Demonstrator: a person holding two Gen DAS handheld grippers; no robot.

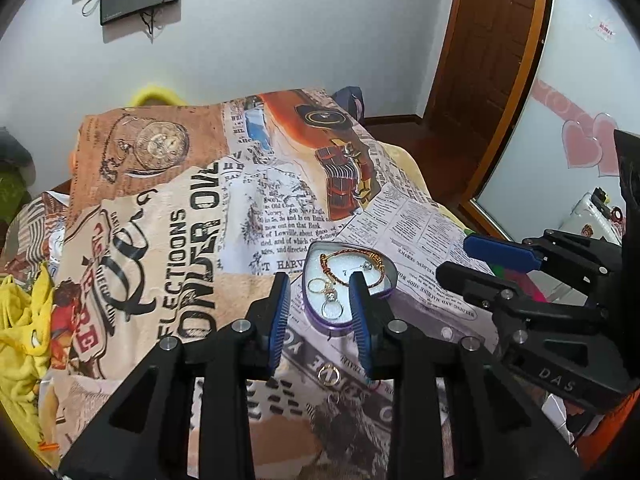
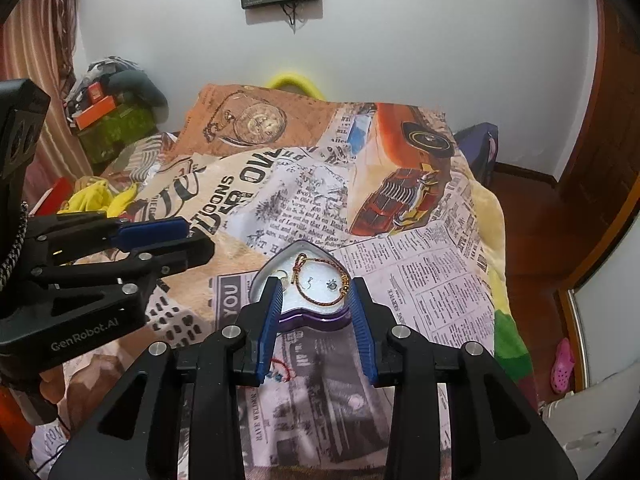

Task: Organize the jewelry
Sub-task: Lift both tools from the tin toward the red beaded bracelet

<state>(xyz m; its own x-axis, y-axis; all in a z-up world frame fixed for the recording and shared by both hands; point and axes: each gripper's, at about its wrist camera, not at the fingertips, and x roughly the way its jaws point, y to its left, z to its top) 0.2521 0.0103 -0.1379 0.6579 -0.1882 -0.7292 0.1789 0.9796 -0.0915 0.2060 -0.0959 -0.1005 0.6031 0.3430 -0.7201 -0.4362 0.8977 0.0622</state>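
Observation:
A purple heart-shaped tin with a white lining lies on the printed blanket. Inside are a gold-and-red bracelet, gold hoop earrings and a small stud. My left gripper hovers above the tin's near side, open, with nothing between its pads; it also shows at the left of the right wrist view. My right gripper hovers over the tin too, open and holding nothing; it shows at right in the left wrist view. A loose gold ring and a red thread bracelet lie on the blanket near the tin.
The newspaper-and-car printed blanket covers a bed. Yellow cloth is bunched at its left edge. A wooden door and a mirror stand to the right. Piled boxes and clothes sit far left; a pink shoe lies on the floor.

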